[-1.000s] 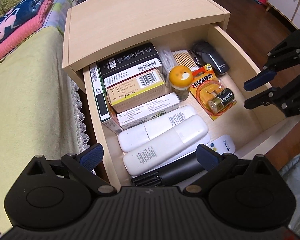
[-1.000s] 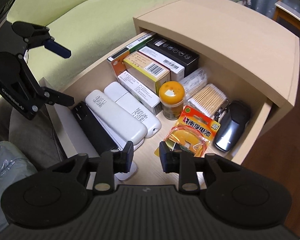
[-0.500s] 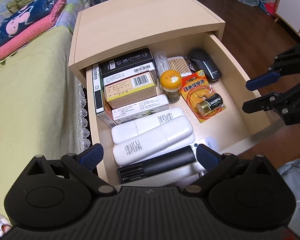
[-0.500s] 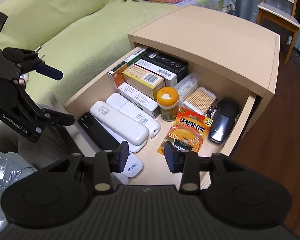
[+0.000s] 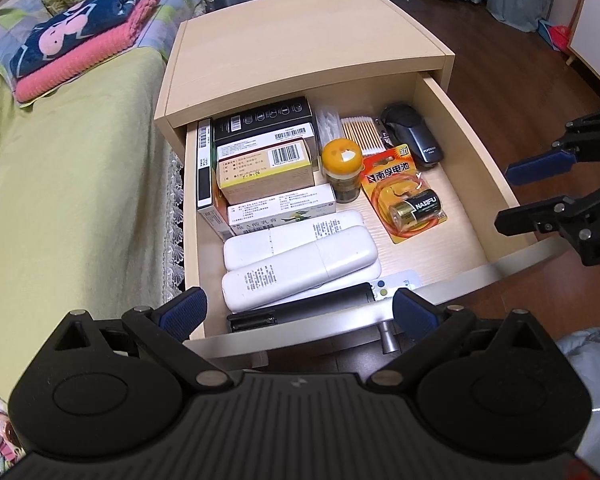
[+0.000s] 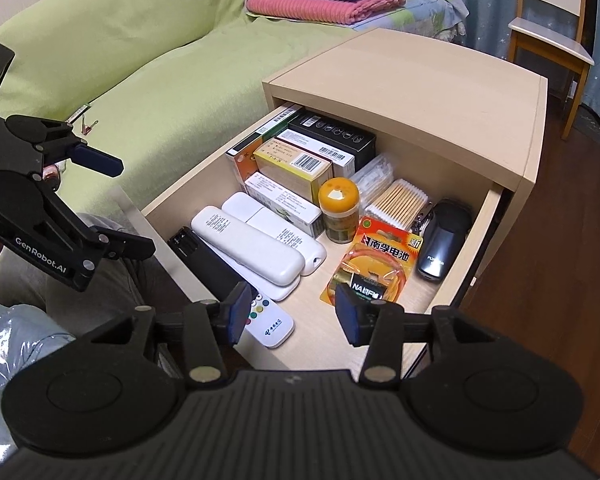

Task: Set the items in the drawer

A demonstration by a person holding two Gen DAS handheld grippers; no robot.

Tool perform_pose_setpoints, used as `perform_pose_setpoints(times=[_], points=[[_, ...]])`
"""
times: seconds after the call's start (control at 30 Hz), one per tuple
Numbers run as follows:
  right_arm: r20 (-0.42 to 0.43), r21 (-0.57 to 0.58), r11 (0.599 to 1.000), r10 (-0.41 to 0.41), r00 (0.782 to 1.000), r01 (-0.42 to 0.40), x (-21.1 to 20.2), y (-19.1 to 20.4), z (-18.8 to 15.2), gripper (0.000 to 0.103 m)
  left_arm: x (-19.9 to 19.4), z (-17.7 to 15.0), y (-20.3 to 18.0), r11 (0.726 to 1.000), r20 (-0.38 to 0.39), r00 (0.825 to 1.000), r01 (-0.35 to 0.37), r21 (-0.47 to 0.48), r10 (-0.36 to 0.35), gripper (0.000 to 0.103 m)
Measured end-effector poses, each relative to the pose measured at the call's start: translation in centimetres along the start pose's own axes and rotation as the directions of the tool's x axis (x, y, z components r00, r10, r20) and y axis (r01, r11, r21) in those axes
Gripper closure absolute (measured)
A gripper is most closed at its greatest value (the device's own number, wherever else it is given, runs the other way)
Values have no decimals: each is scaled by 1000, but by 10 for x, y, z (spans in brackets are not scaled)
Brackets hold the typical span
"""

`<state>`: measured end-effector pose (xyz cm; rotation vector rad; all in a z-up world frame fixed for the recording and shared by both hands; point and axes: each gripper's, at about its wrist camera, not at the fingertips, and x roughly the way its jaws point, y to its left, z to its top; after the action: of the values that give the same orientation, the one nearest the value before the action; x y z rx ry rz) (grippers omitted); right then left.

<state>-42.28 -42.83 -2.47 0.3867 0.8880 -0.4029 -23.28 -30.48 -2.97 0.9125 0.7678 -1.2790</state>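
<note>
Both grippers, left gripper (image 5: 300, 310) and right gripper (image 6: 290, 312), hang with fingers apart and empty over the full, open drawer (image 5: 466, 120). If it gets pushed shut, the stacked remotes (image 5: 300, 258) just beyond the left fingers could shift or catch.

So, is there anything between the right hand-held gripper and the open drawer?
Nothing visible does. The right hand-held gripper is open and empty above the drawer, whose top is uncovered.

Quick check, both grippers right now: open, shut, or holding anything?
Left gripper: open, holding nothing, above the front edge of the open light wooden drawer.
Right gripper: open, holding nothing.
</note>
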Motion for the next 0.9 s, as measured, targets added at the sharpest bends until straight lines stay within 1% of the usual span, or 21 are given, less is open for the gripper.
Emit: perform_pose_setpoints(times=[0.27, 0.4, 0.5, 0.6, 0.7, 0.77, 0.9], points=[[18, -5, 1000, -4, 1000, 4, -6, 2, -14, 58, -6, -13, -4, 1000, 16, 1000, -16, -12, 16, 3], [32, -22, 1000, -13, 999, 14, -11, -1, -24, 51, -11, -23, 0, 1000, 50, 999, -17, -10, 18, 3], [40, -39, 999, -23, 999, 25, -15, -3, -33, 46, -11, -33, 11, 1000, 47, 999, -19, -20, 20, 3], [48, -55, 998, -33, 998, 36, -18, -6, -42, 44, -9, -45, 24, 999, 43, 999, -12, -41, 14, 3], [57, -72, 996, -43, 997, 47, -22, -8, -51, 42, -11, -56, 35, 998, 65, 998, -11, -56, 15, 3], [62, -83, 995, -50, 997, 55, -24, -9, -57, 40, -11, -64, 41, 999, 96, 995, -8, -48, 12, 3], [57, -92, 993, -75, 996, 80, -31, -14, -70, 40, -3, -74, 52, 999, 106, 994, -39, -7, 40, 3]])
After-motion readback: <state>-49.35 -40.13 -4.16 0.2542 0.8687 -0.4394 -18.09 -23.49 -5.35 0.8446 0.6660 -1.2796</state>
